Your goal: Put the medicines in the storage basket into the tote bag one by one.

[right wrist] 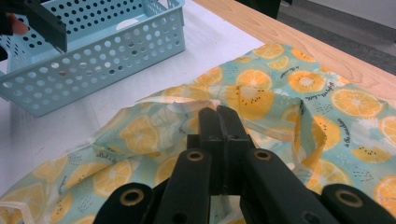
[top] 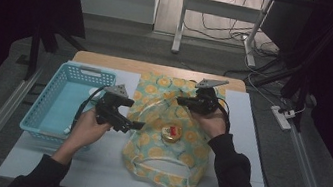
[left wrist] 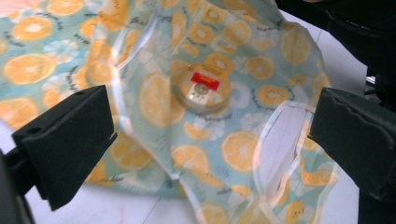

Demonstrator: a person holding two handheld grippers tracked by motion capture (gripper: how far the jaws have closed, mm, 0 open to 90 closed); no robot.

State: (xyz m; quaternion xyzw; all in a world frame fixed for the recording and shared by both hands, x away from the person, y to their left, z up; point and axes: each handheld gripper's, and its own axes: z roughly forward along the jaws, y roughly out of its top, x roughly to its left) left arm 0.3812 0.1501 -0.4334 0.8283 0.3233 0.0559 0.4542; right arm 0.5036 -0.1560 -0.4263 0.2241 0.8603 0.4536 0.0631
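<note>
Near edge of high view: both sleeves cut off by bottom frame, dark, hard to separate from the shadow. Left tool (top: 136, 125) held over the gap between basket and bag, jaws pointing toward the bag, spread wide with nothing between them; in left gripper view left tool (left wrist: 210, 135) jaws cut off at both side edges, blurred, only blocky black pads readable. Bag (top: 168, 134) lying flat on white mat (top: 248, 137) on table (top: 158, 69): translucent plastic, teal with orange-slice print, crumpled, white handle loops at the near end. Print text on bag too small to read. Round tin (top: 172, 133) at the bag's middle, gold rim, red label; in left gripper view tin (left wrist: 201, 87) seen through a plastic layer, so apparently inside the bag, label wording illegible. Bag (left wrist: 233, 144) near edge folded, one handle loop standing open. Right tool (top: 181, 100) at the bag's far part, jaws closed tight; in right gripper view right tool (right wrist: 218, 122) jaws pressed together at a raised fold of bag (right wrist: 261, 93), pinch of plastic likely but contact point hidden behind the jaws, cannot tell for sure. Basket (top: 64, 102) left of bag, light blue, perforated, just beside it on the mat; something white inside, unclear. Basket (right wrist: 93, 46) cut off at top-left in right gripper view. Far background dark, desk legs and cables only.
</note>
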